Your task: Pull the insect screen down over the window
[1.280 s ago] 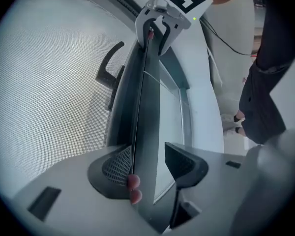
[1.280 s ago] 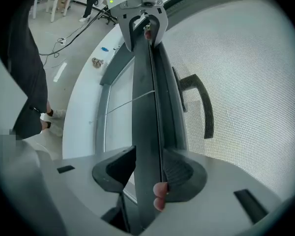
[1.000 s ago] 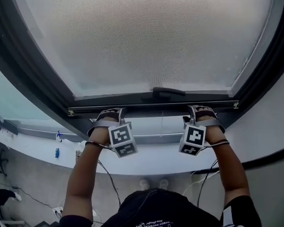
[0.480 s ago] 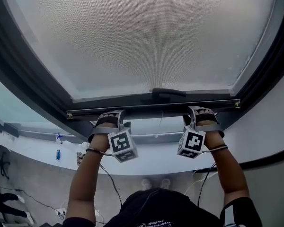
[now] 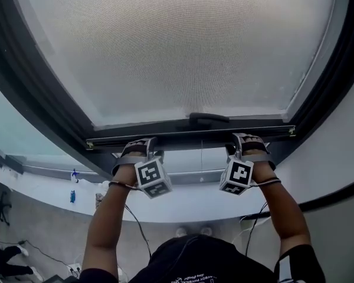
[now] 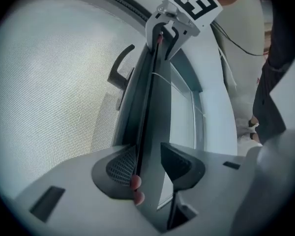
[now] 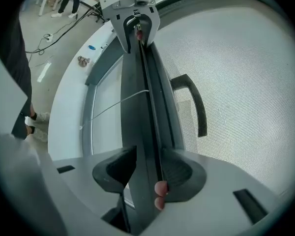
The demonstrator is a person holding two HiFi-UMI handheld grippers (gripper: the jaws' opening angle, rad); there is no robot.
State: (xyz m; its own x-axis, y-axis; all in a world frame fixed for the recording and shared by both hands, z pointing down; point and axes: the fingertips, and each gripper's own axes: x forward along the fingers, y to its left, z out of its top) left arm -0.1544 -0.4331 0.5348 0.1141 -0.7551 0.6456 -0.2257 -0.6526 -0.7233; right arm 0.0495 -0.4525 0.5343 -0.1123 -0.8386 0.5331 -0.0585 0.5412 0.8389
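Observation:
The insect screen's grey mesh (image 5: 177, 46) covers most of the window. Its dark bottom bar (image 5: 189, 135) carries a curved handle (image 5: 208, 118) at the middle. My left gripper (image 5: 135, 143) holds the bar left of the handle. In the left gripper view the bar (image 6: 150, 107) runs between the left gripper's (image 6: 150, 159) pads, which have just been closing on it. My right gripper (image 5: 248, 139) holds the bar right of the handle. In the right gripper view the right gripper (image 7: 146, 166) presses the bar (image 7: 140, 107) from both sides.
A strip of uncovered glass (image 5: 183, 158) shows below the bar, above the white curved sill (image 5: 183, 202). The dark window frame (image 5: 23, 99) flanks the screen. A thin cord (image 7: 118, 104) hangs off the bar. Cables and a small blue object (image 5: 72, 196) lie below.
The bar and both grippers sit a touch lower in the head view than a second ago. Both hands stay at the same places along the bar.

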